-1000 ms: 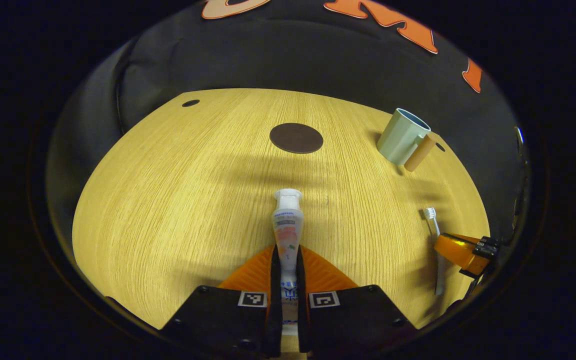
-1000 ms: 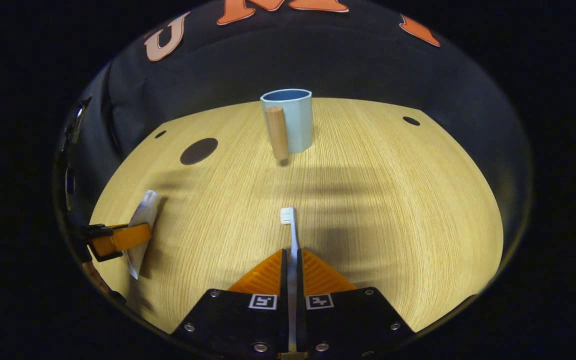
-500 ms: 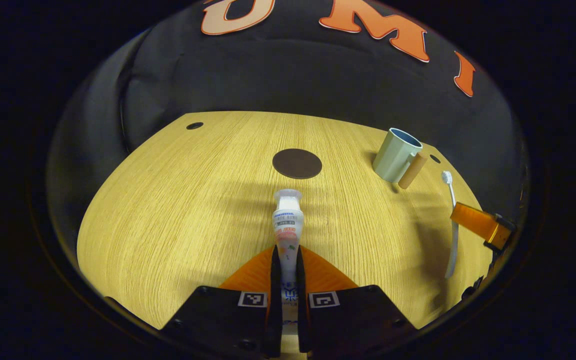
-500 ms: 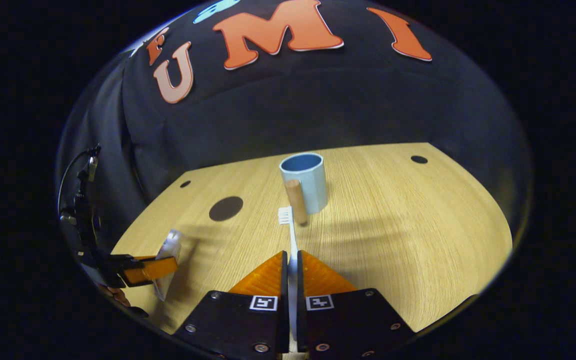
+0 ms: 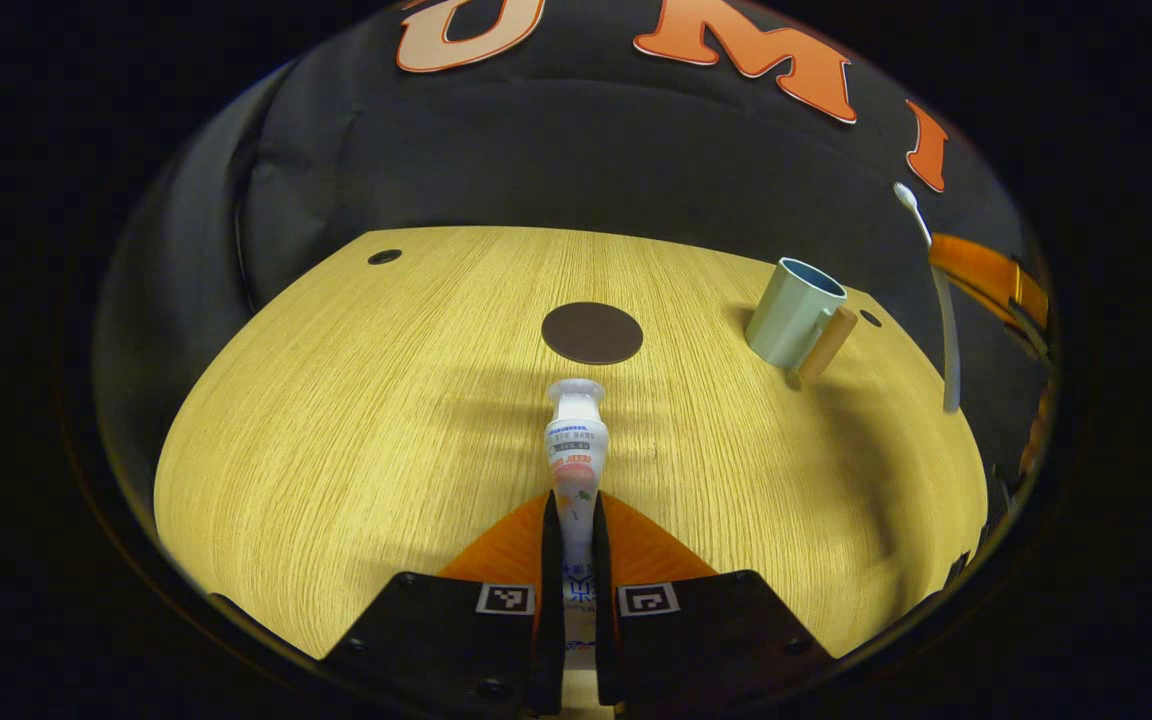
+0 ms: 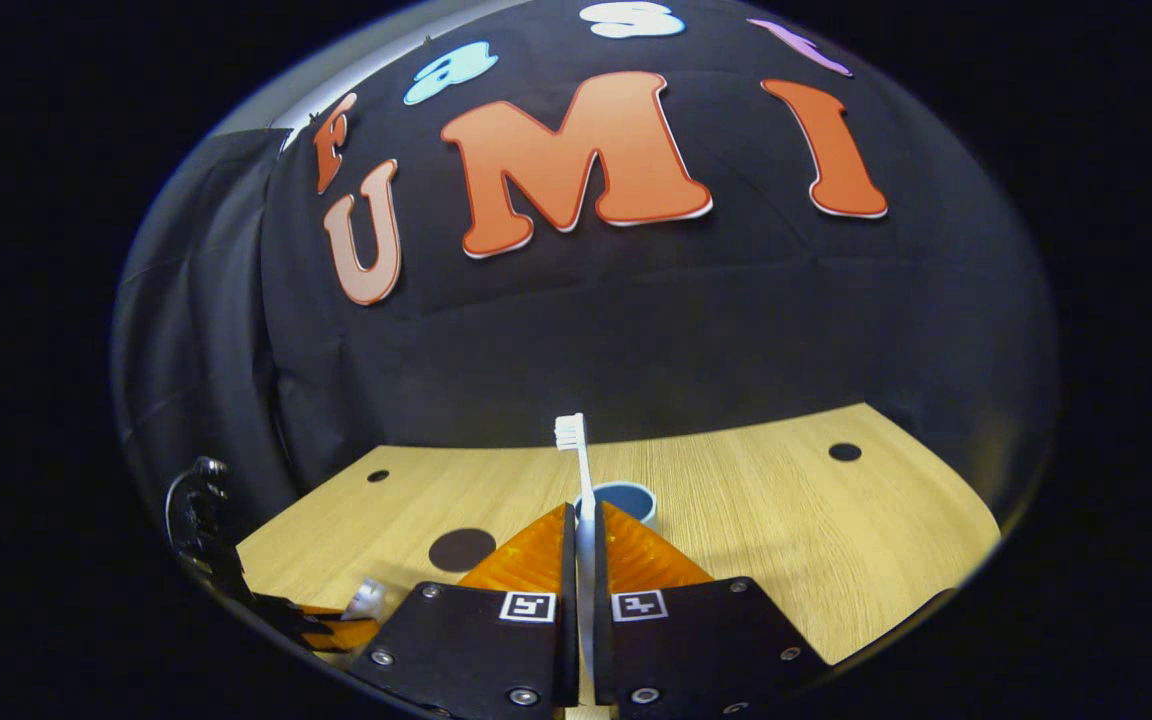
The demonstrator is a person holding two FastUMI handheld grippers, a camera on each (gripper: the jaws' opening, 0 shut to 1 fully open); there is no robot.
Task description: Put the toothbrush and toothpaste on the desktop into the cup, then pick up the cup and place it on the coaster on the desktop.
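Observation:
My left gripper (image 5: 576,520) is shut on the white toothpaste tube (image 5: 576,450), cap pointing forward, held low over the wooden desktop (image 5: 336,430). The dark round coaster (image 5: 592,333) lies just ahead of the cap. The pale green cup (image 5: 794,312) with a wooden handle stands upright at the right. My right gripper (image 6: 583,525) is shut on the white toothbrush (image 6: 576,460), bristles up and forward, raised high and tilted. Past its fingers I see the cup's blue rim (image 6: 626,495). In the left gripper view the toothbrush (image 5: 936,290) hangs above and right of the cup, in the right gripper's orange fingers (image 5: 986,275).
Small dark holes mark the desktop's far corners (image 5: 383,257) (image 6: 844,452). The coaster (image 6: 462,549) lies left of the cup in the right gripper view, with the left gripper (image 6: 336,632) and the tube's cap (image 6: 368,596) low at the left edge. Black cloth walls the back.
My right gripper has lifted the toothbrush off the desktop, high above cup level, and tipped upward toward the cup. The left gripper rose slightly with the toothpaste and has since held nearly still.

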